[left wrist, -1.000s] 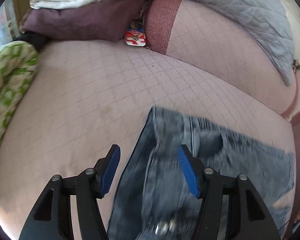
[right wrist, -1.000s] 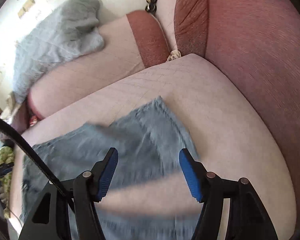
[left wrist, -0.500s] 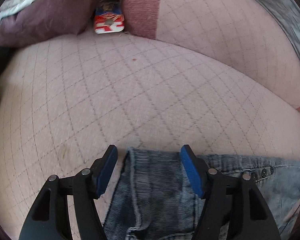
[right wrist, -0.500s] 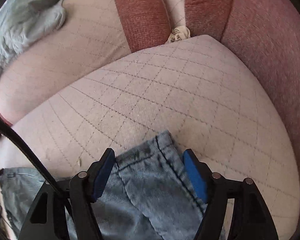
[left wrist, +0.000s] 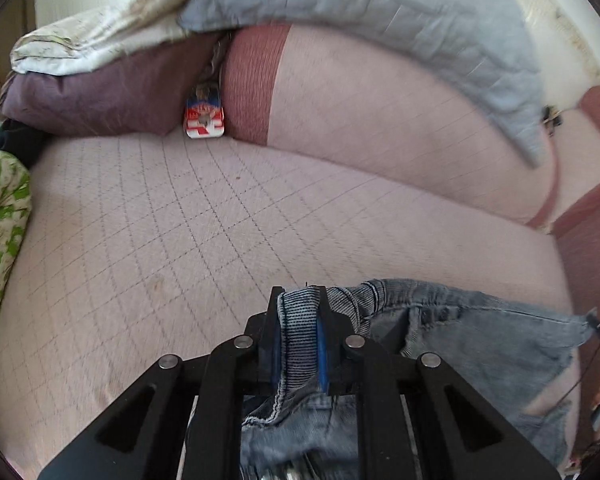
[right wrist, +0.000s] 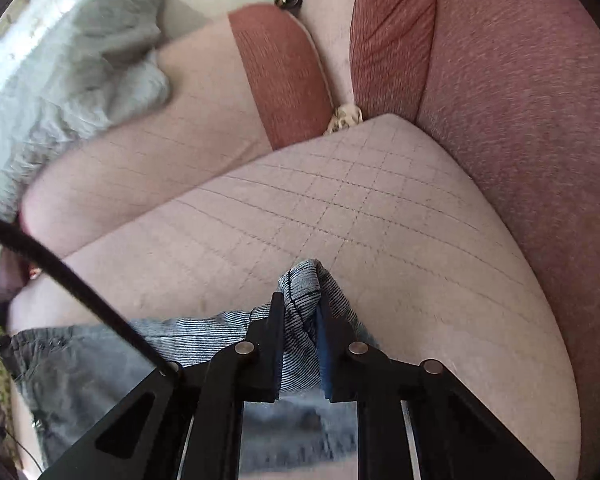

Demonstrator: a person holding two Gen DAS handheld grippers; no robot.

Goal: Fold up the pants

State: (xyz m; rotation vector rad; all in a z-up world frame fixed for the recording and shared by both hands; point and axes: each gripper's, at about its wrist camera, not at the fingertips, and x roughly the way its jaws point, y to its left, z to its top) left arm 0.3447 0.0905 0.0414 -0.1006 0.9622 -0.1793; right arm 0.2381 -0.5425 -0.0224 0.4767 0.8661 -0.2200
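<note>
Your left gripper (left wrist: pixel 299 330) has its blue pads pinched tight on a bunched fold of the pants (left wrist: pixel 460 344), a ribbed, stitched edge standing up between the jaws. Your right gripper (right wrist: pixel 300 330) is clamped the same way on another corner of the pants (right wrist: pixel 100 364), a small peak of denim poking out past the fingertips. In both views the black gripper frames cover the cloth directly below the pads, so you cannot see how much fabric is caught.

From the left wrist, the denim stretches rightward off the jaws, with a row of dark studs or buttons along its upper edge; the lower part is blurred and cut off by the frame. At the far right rim, a dark piece of the other gripper is only partly visible. From the right wrist, the pants trail left and down, crossed by a black cable (right wrist: pixel 80 280), and their lower part is smeared by motion.

The pants lie over the front of a pale quilted sofa seat (left wrist: pixel 180 232). Behind it are the backrest, a purple cushion (left wrist: pixel 100 96), a grey-blue blanket (left wrist: pixel 380 12) and a small red, white and blue packet (left wrist: pixel 204 118) whose print is unreadable. A green-patterned cloth (left wrist: pixel 0 216) is cut off at the left edge.
</note>
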